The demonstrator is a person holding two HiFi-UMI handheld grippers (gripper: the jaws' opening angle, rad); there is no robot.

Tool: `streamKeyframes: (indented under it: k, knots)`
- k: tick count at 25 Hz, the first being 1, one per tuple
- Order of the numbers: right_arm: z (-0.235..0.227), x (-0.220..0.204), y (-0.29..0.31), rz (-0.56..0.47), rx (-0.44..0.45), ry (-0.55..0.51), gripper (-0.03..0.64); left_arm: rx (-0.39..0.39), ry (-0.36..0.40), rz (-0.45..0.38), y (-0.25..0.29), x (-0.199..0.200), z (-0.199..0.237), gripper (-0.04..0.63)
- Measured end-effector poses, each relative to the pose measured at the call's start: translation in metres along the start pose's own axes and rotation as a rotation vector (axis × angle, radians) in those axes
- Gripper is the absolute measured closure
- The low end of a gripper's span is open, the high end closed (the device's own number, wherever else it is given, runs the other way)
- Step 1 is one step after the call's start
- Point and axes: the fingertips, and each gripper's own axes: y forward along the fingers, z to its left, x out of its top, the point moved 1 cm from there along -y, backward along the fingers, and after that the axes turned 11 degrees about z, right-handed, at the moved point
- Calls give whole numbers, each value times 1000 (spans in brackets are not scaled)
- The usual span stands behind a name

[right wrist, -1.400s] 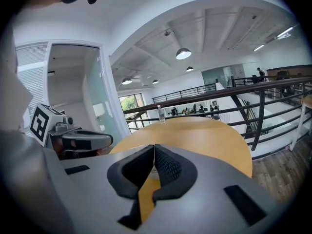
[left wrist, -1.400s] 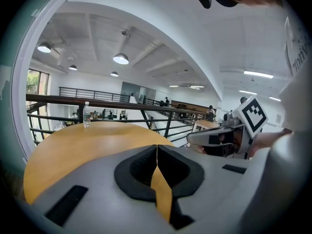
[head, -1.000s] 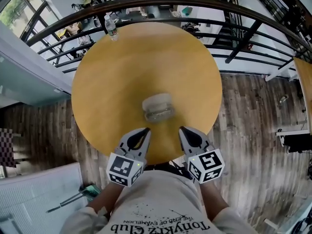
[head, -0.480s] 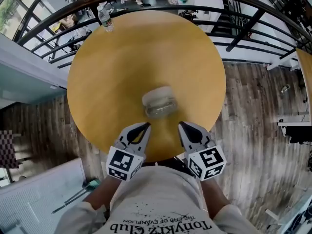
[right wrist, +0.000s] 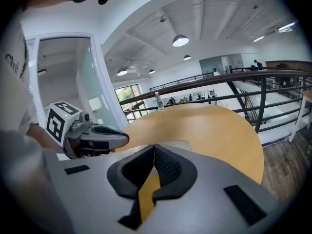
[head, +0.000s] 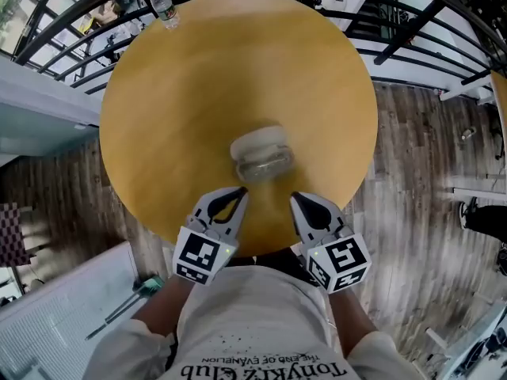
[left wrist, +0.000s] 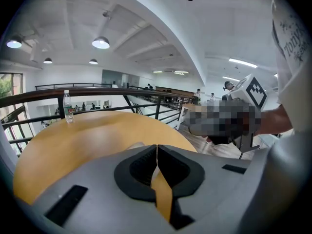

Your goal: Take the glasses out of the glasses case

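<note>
A translucent glasses case lies on the round wooden table, a little toward its near side; a dark shape shows faintly through its nearer half. My left gripper is shut and empty, just short of the case on its near left. My right gripper is also shut and empty, at the near right of the case. Neither touches it. In the left gripper view the jaws meet, with a pale sliver of the case above them. The right gripper view shows its jaws closed too, and the case edge behind.
A plastic water bottle stands at the table's far left rim, also seen as the bottle and the bottle. A dark railing curves behind the table, with wooden floor on the right. The table's near edge lies under my grippers.
The head view has tilted, so the table and case sit higher and larger in frame. Both grippers keep the same shut stance near the table's near edge.
</note>
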Motion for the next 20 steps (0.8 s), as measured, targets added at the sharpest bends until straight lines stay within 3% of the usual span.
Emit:
streamKeyframes:
  k: [10,20]
  knots:
    - [-5,-21,23,29,35,44,591,-29,68,51,35,-17,19,569]
    - [-13,-27,36,44,39,94,591,-101,194,184,74,-40,34,569]
